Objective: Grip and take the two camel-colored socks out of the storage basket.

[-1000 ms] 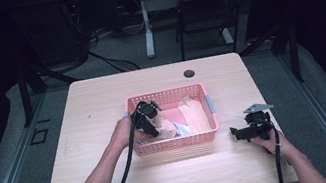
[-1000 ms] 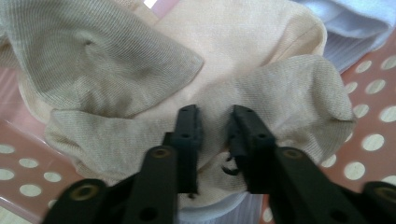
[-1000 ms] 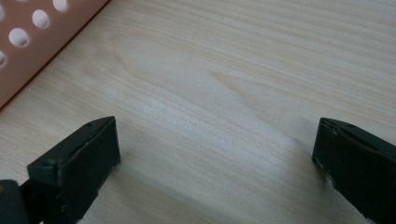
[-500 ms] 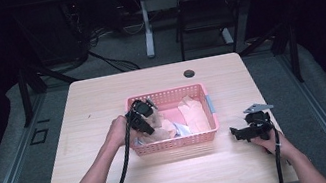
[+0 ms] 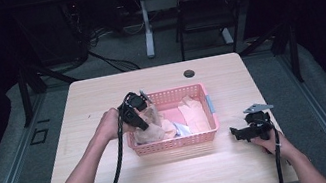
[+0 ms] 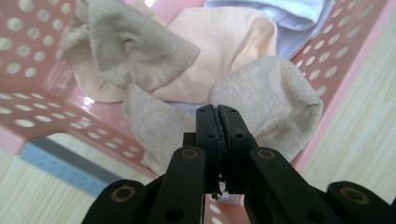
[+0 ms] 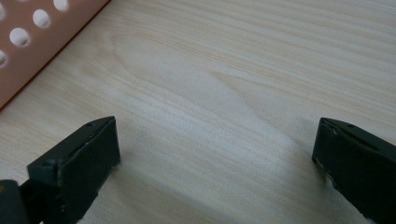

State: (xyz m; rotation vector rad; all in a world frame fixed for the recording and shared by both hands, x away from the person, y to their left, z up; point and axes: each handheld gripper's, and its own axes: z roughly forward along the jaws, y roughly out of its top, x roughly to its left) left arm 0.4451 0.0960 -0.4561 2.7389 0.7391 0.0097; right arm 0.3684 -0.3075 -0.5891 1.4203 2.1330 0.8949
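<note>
A pink perforated basket (image 5: 175, 143) stands mid-table and holds several socks. My left gripper (image 5: 142, 117) hangs over the basket's left end, its jaws pressed together on a beige sock (image 5: 150, 130) that droops from them. In the left gripper view the closed tips (image 6: 217, 112) pinch that beige sock (image 6: 273, 102), with the basket wall (image 6: 28, 84) beneath, a peach sock (image 6: 224, 46) behind and a white one (image 6: 280, 14) at the top. My right gripper (image 5: 236, 132) rests on the table to the right of the basket. It stands open (image 7: 217, 140) over bare wood, beside the basket's corner (image 7: 28, 46).
A black round grommet (image 5: 189, 73) sits near the table's far edge. A blue label (image 5: 210, 103) is on the basket's right end. Bare wood (image 5: 176, 180) lies between the basket and the front edge. A chair (image 5: 207, 7) stands beyond the table.
My left gripper has risen out of the basket's left end and drawn the beige sock up with it. The right gripper has not moved.
</note>
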